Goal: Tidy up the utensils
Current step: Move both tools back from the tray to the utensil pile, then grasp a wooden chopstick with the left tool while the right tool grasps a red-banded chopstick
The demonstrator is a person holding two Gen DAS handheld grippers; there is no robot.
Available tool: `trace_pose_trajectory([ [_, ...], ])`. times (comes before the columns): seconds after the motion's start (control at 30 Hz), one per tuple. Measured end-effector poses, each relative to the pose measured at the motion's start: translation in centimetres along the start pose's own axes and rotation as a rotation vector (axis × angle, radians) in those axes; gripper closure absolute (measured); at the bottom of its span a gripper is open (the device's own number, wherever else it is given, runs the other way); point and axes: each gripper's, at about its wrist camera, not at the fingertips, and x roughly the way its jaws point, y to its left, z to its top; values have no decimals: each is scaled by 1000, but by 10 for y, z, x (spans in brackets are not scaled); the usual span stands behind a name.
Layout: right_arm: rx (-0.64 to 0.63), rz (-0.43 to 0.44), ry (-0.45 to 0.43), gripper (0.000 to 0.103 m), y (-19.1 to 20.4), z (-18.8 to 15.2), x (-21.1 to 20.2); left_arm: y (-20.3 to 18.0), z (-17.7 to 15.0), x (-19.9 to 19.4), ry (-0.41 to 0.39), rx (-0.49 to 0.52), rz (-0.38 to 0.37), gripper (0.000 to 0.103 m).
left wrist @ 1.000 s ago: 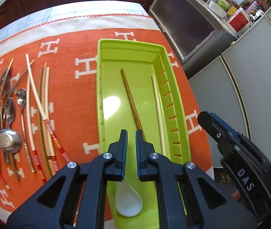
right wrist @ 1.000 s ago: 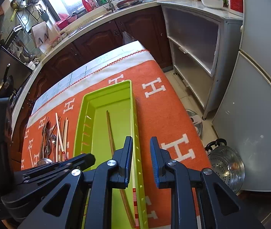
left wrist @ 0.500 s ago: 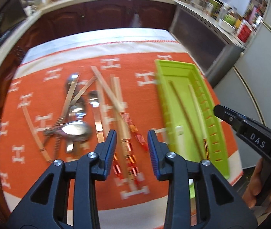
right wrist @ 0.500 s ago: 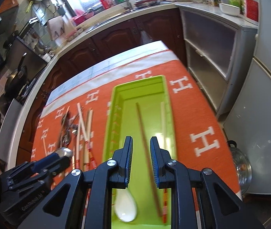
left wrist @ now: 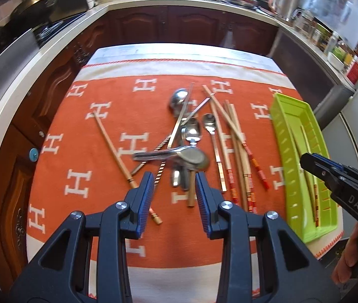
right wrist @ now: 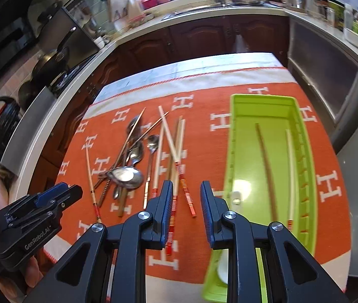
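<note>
Orange H-patterned cloth (left wrist: 133, 106) covers table; dark wood cabinets (left wrist: 179, 25) behind.

Orange cloth (left wrist: 128, 101) lies bare left of the utensil pile (left wrist: 191, 151) and nearer than it; right of the pile a narrow bare strip, then the tall-walled green tray (right wrist: 232, 151), chopsticks inside

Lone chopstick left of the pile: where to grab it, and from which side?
Far half of the shaft, from straight above, jaws across it. The chopstick lies flat on the cloth, and that stretch is clear of the pile; nearer its near end, metal handles crowd it.
</note>
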Motion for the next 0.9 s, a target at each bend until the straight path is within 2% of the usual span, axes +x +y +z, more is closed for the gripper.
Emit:
trace_pose_trajectory([
  [0.3,-59,-18,50,81,24,4,23,39,-3,27,39,-67,33,73],
  [0.5,-94,-49,62,81,29,26,46,73,3,51,72,-133,50,73],
  [0.9,-102,-44,196,81,20,70,133,116,21,119,178,-237,62,73],
])
